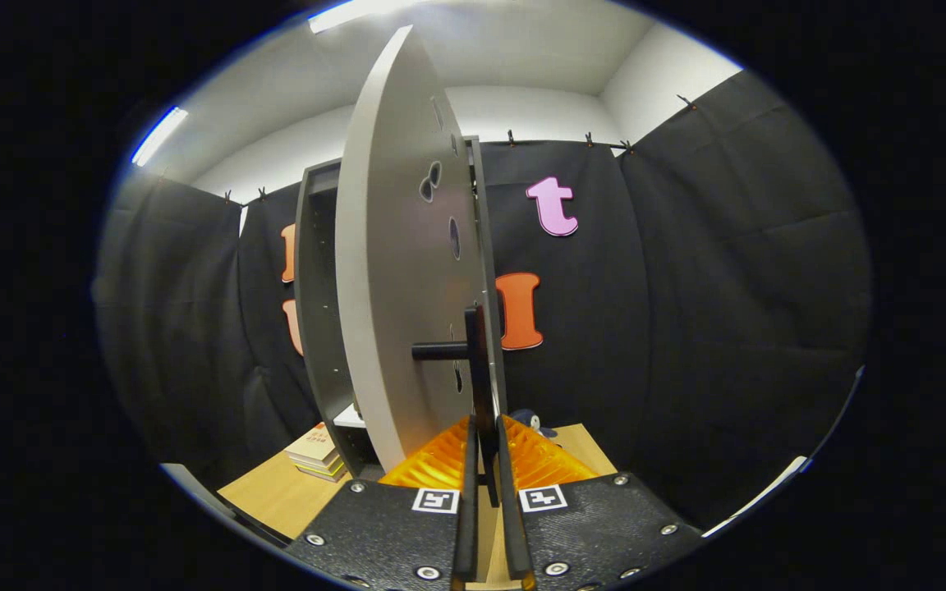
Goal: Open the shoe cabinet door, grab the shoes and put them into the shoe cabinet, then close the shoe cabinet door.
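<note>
The shoe cabinet's light grey door (395, 271) stands swung open and I see it almost edge-on, with several oval holes in its face. Its black bar handle (479, 361) runs upright and passes down between my fingers. My gripper (487, 431) is shut on the lower part of that handle. The dark grey cabinet body (313, 312) stands just behind the door, its inside dark with a pale shelf edge (348, 417) low down. A small dark blue rounded thing (532, 422), possibly a shoe, peeks out just beyond my fingertips on the wooden table (276, 492).
A short stack of books (315, 453) lies on the table beside the cabinet's foot. Black cloth walls close in behind and on both sides. The table's front edge (218, 505) runs below the books.
</note>
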A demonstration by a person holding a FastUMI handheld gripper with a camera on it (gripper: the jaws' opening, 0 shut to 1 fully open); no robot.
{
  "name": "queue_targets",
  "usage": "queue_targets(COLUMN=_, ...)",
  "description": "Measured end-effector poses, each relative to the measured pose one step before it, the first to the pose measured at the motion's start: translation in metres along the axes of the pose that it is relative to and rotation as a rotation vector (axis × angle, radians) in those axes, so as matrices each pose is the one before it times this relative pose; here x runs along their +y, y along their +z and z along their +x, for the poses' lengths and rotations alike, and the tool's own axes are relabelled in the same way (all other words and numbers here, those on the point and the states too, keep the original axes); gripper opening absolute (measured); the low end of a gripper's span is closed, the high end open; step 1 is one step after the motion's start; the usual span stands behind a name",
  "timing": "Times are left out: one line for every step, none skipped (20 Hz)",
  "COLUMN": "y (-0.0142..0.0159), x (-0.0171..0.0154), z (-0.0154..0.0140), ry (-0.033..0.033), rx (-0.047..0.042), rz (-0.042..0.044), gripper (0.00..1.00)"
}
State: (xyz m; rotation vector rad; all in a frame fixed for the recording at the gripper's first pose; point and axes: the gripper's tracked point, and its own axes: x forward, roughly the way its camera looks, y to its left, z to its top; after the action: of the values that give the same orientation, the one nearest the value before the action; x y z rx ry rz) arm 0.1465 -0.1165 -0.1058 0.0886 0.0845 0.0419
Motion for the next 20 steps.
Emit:
queue_targets(y=0.00051, x=-0.00779, z=0.00018, ry=-0.01204, rx=-0.00375, rz=0.00038, gripper=0.14)
queue_targets(y=-0.00038, x=-0.00448, z=-0.00185, ry=-0.01141, rx=-0.001, rz=-0.00033, gripper=0.13)
queue_targets(y=0.00022, x=-0.00445, z=-0.00158, ry=-0.01092, rx=-0.00274, rz=0.00286, gripper=0.12)
queue_targets(y=-0.00056, x=-0.00294, z=-0.00167, ry=-0.00936, rx=-0.00221, rz=0.0019, gripper=0.12)
queue_targets(y=0.00055, x=-0.00358, z=-0.00283, ry=-0.00684, rx=-0.00312, rz=-0.00224, gripper=0.11)
queue_targets(y=0.00126, x=-0.00396, z=-0.00326, ry=-0.0137, rx=-0.00742, rz=-0.00548, gripper=0.12)
queue_targets(y=0.00164, x=-0.00479, z=-0.00035, ry=-0.02239, rx=-0.00411, rz=-0.00965, gripper=0.12)
queue_targets(y=0.00065, x=-0.00588, z=-0.00484, ry=-0.02986, rx=-0.0022, rz=-0.00856, gripper=0.11)
queue_targets(y=0.00245, x=-0.00543, z=-0.0045, ry=-0.03284, rx=-0.00832, rz=-0.00644, gripper=0.11)
queue_targets(y=0.00261, x=-0.004, z=-0.00602, ry=-0.03029, rx=-0.00666, rz=-0.00411, gripper=0.11)
queue_targets(y=0.00066, x=-0.00088, z=-0.00339, ry=-0.02284, rx=-0.00134, rz=-0.00155, gripper=0.11)
queue_targets(y=-0.00089, x=0.00206, z=-0.00549, ry=-0.02346, rx=0.00302, rz=0.00332, gripper=0.12)
queue_targets(y=-0.00114, x=0.00398, z=-0.00629, ry=-0.02009, rx=0.00717, rz=-0.00018, gripper=0.12)
queue_targets(y=-0.00189, x=0.00498, z=-0.0061, ry=-0.02183, rx=0.00448, rz=-0.00861, gripper=0.12)
queue_targets(y=0.0006, x=0.0041, z=-0.00378, ry=-0.03131, rx=-0.00195, rz=-0.01438, gripper=0.11)
queue_targets(y=-0.00187, x=0.0115, z=-0.0051, ry=0.00052, rx=0.00096, rz=-0.00367, gripper=0.11)
queue_targets(y=-0.00255, x=0.00998, z=-0.00533, ry=-0.01219, rx=0.00405, rz=0.00092, gripper=0.12)
queue_targets(y=-0.00192, x=0.00711, z=-0.00485, ry=-0.01352, rx=-0.00052, rz=-0.0046, gripper=0.12)
queue_targets(y=-0.0025, x=0.00819, z=-0.0064, ry=-0.01224, rx=-0.00089, rz=-0.00445, gripper=0.12)
queue_targets(y=-0.00529, x=0.00864, z=-0.00633, ry=-0.00816, rx=0.00939, rz=0.00461, gripper=0.12)
